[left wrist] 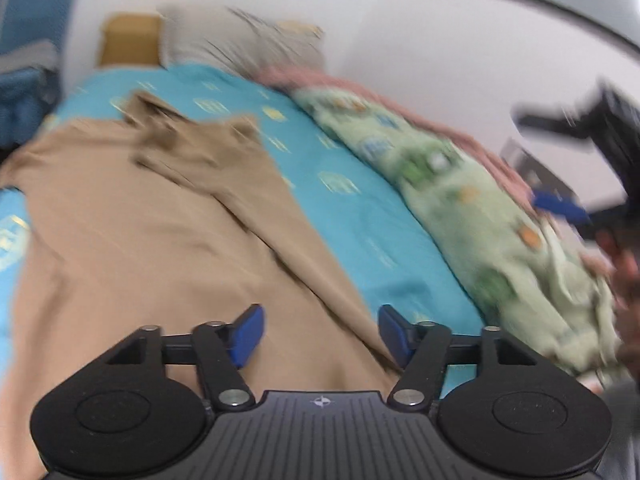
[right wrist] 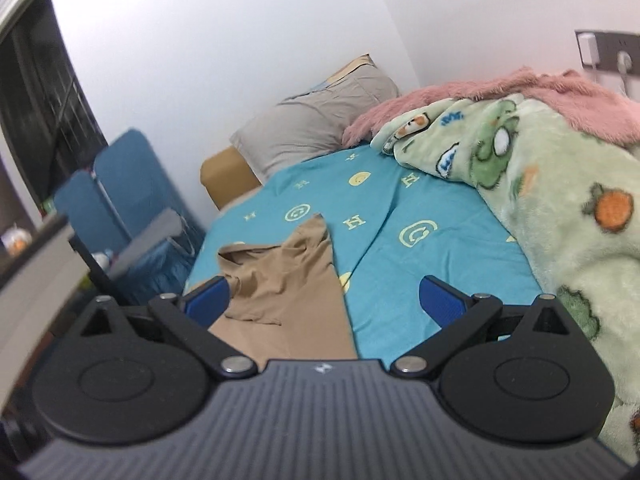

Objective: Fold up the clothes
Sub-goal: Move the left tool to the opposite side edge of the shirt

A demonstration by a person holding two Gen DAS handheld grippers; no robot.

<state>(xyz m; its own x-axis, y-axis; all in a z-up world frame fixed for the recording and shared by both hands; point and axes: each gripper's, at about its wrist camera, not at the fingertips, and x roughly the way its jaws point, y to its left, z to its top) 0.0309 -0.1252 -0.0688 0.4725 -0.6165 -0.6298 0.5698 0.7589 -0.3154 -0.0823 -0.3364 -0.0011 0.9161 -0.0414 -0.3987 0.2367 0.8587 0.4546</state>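
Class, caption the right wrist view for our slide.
Open right gripper above a tan garment on the blue bedsheet.

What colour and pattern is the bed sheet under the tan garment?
Turquoise sheet with pale yellow smiley faces and H letters; clearest in the right wrist view.

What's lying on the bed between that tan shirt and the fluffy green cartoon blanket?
Nothing but bare sheet: a strip of turquoise patterned bedsheet separates the tan garment from the green fleece blanket. The right wrist view shows it most clearly.
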